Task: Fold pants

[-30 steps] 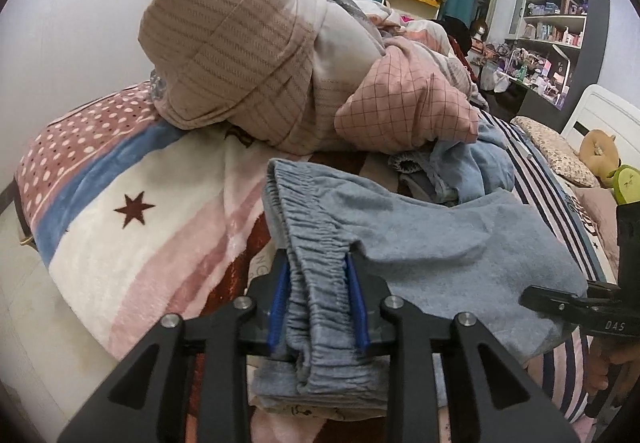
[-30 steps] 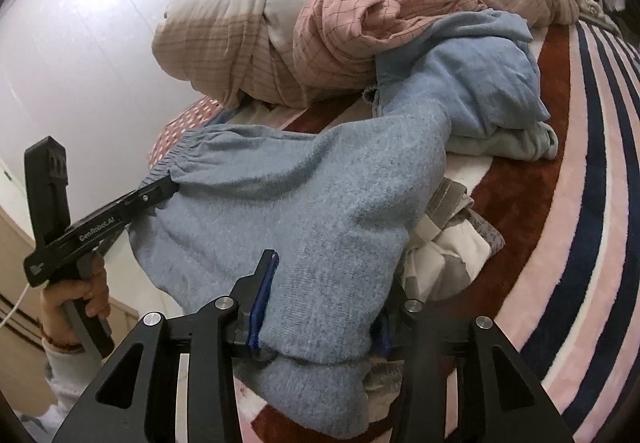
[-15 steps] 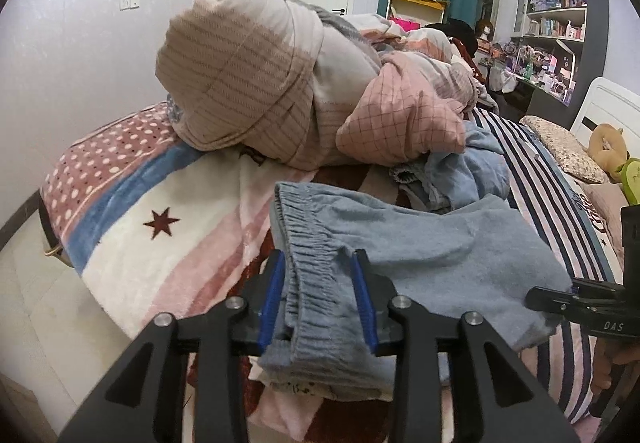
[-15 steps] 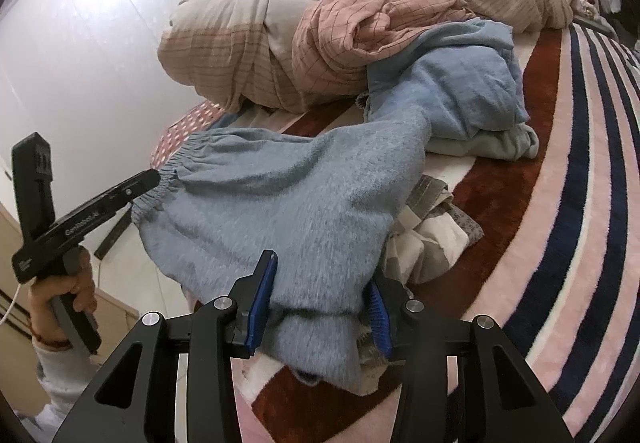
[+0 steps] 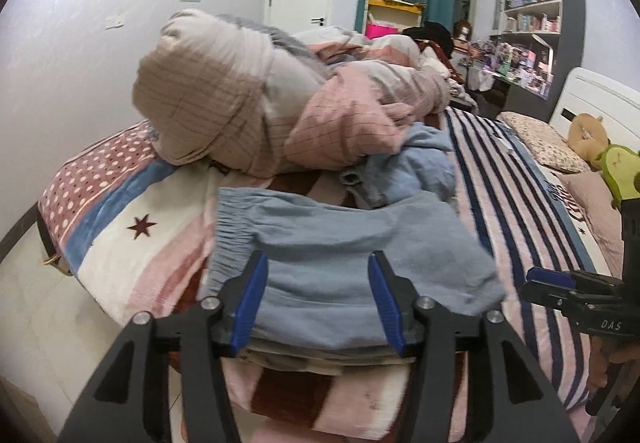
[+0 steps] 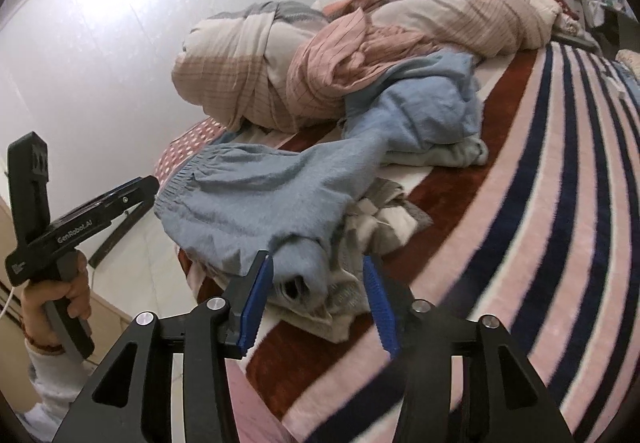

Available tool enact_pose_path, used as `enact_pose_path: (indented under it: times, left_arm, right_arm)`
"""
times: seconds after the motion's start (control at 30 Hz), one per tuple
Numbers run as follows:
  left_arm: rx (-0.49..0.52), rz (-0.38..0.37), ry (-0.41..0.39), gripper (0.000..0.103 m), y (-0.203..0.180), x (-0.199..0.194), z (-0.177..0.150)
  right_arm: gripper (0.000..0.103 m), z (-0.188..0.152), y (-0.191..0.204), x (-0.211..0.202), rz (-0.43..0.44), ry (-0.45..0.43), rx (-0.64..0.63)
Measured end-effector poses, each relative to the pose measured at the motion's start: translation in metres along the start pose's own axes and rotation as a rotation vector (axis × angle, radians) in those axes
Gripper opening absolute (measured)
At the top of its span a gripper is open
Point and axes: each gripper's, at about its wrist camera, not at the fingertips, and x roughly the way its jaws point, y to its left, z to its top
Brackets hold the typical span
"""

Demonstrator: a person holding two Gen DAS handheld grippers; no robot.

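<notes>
Both the left hand-held gripper (image 5: 318,299) and the right hand-held gripper (image 6: 318,295) have just spread wide and released the grey-blue pants (image 5: 352,251). A second ago each pinched the fabric. The pants now lie folded near the edge of the bed (image 5: 532,203), atop other folded clothes (image 6: 380,219), so this fold looks finished.

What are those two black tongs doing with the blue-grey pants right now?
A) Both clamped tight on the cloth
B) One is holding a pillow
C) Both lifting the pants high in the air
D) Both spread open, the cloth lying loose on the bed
D: the left tongs and the right tongs both stand wide open, and the blue-grey pants lie slack on the striped blanket, unpinched.
</notes>
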Motion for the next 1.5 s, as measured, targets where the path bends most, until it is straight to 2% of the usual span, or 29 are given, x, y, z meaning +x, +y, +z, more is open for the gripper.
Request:
enact_pose_path:
  times: [0.1, 0.17, 0.3, 0.37, 0.7, 0.8, 0.93, 0.97, 1.07, 1.13, 1.27, 1.5]
  left_arm:
    - [0.024, -0.026, -0.012, 0.054, -0.023, -0.008, -0.001]
    - [0.036, -0.041, -0.017, 0.057, -0.036, -0.011, -0.001]
    - [0.071, -0.084, -0.022, 0.061, -0.069, -0.016, -0.003]
    - [0.083, -0.097, -0.025, 0.063, -0.081, -0.018, -0.004]
    - [0.155, -0.18, -0.054, 0.074, -0.156, -0.034, -0.007]
    - [0.176, -0.196, -0.082, 0.082, -0.177, -0.04, -0.006]
    - [0.196, -0.243, -0.124, 0.085, -0.2, -0.049, -0.007]
    - [0.204, -0.253, -0.136, 0.086, -0.207, -0.051, -0.007]
    - [0.227, -0.258, -0.182, 0.094, -0.225, -0.058, -0.009]
    - [0.229, -0.27, -0.211, 0.096, -0.233, -0.063, -0.01]
    - [0.226, -0.304, -0.26, 0.097, -0.245, -0.071, -0.011]
    - [0.213, -0.325, -0.315, 0.101, -0.25, -0.083, -0.013]
  right_arm:
    - [0.046, -0.007, -0.005, -0.018, -0.025, -0.022, -0.01]
    - [0.052, -0.013, -0.011, -0.03, -0.053, -0.036, -0.011]
    - [0.055, -0.025, -0.026, -0.051, -0.094, -0.051, 0.001]
    - [0.06, -0.032, -0.033, -0.062, -0.117, -0.061, 0.004]
    - [0.066, -0.064, -0.067, -0.116, -0.226, -0.108, 0.034]
    - [0.073, -0.072, -0.075, -0.135, -0.266, -0.132, 0.039]
    - [0.081, -0.081, -0.082, -0.162, -0.315, -0.173, 0.041]
    - [0.086, -0.083, -0.084, -0.17, -0.331, -0.186, 0.042]
    - [0.092, -0.089, -0.087, -0.192, -0.371, -0.227, 0.042]
    - [0.092, -0.093, -0.089, -0.206, -0.4, -0.248, 0.037]
    - [0.102, -0.099, -0.088, -0.231, -0.454, -0.313, 0.028]
    - [0.102, -0.107, -0.08, -0.264, -0.546, -0.421, 0.003]
